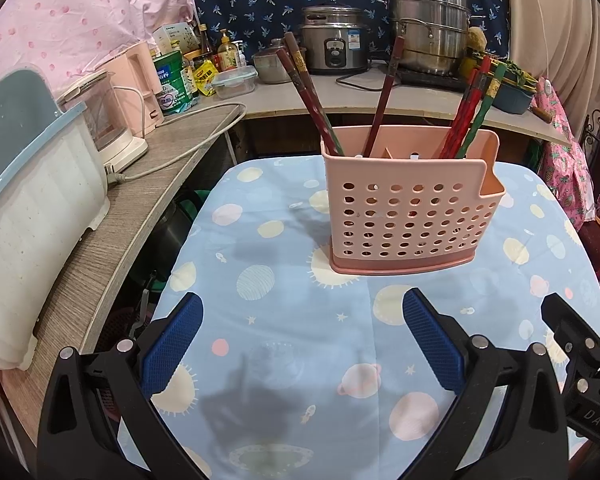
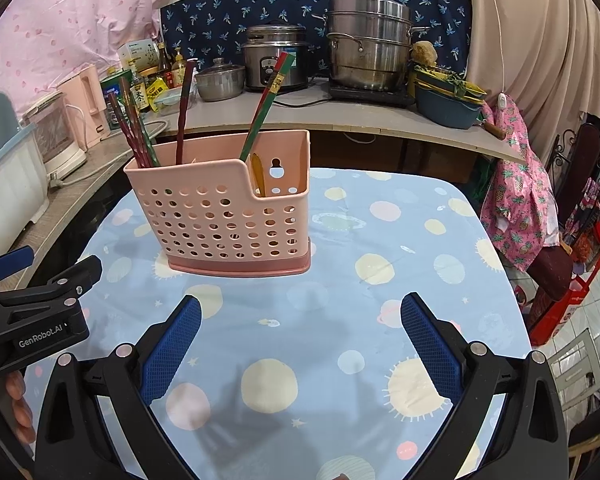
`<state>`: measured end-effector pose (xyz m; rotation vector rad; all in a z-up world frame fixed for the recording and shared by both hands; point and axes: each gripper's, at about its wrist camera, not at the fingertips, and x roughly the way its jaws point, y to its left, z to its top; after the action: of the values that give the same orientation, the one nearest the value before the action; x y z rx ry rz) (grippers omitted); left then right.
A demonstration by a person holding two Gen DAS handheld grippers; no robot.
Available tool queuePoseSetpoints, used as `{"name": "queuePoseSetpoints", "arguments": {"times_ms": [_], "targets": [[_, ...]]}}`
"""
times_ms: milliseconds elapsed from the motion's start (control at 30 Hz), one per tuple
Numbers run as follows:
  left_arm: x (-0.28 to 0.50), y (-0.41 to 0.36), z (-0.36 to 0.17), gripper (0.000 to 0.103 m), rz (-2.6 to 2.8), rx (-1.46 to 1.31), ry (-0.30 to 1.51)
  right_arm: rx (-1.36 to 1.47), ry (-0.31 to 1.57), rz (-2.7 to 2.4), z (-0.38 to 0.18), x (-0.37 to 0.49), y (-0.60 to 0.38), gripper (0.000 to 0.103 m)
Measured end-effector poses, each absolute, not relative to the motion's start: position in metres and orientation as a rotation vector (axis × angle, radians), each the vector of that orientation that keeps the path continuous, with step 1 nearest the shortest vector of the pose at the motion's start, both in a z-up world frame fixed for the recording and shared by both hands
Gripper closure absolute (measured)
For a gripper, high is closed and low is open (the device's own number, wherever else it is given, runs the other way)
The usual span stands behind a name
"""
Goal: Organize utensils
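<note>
A pink perforated utensil holder [image 1: 410, 208] [image 2: 224, 216] stands upright on the table with the blue planet-print cloth [image 1: 292, 320] [image 2: 340, 280]. Several red, dark and green chopsticks [image 1: 472, 108] [image 2: 266, 108] lean out of its compartments. A yellowish wooden utensil [image 2: 258, 174] sits in the low end compartment. My left gripper [image 1: 302, 308] hovers open over the cloth in front of the holder, nothing between its blue pads. My right gripper [image 2: 300, 310] is open too, equally short of the holder. Each gripper shows at the edge of the other's view.
A wood-grain counter [image 1: 148, 184] runs along the left with a white-and-blue dish rack [image 1: 28, 208], a glass appliance and a cord. Behind, a shelf holds a rice cooker [image 2: 274, 58], a steel steamer pot [image 2: 368, 40], bottles and tins. Pink patterned cloth [image 2: 516, 184] hangs right.
</note>
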<state>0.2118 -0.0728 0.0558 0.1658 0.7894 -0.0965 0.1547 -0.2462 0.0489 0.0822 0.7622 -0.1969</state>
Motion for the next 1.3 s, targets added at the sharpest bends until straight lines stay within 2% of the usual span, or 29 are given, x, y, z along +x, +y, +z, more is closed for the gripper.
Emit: {"name": "queuePoseSetpoints", "arguments": {"times_ms": [1300], "targets": [[0.2041, -0.0773, 0.0544, 0.007, -0.09, 0.169, 0.784, 0.085, 0.763, -0.185, 0.0486, 0.1523, -0.2416, 0.007]]}}
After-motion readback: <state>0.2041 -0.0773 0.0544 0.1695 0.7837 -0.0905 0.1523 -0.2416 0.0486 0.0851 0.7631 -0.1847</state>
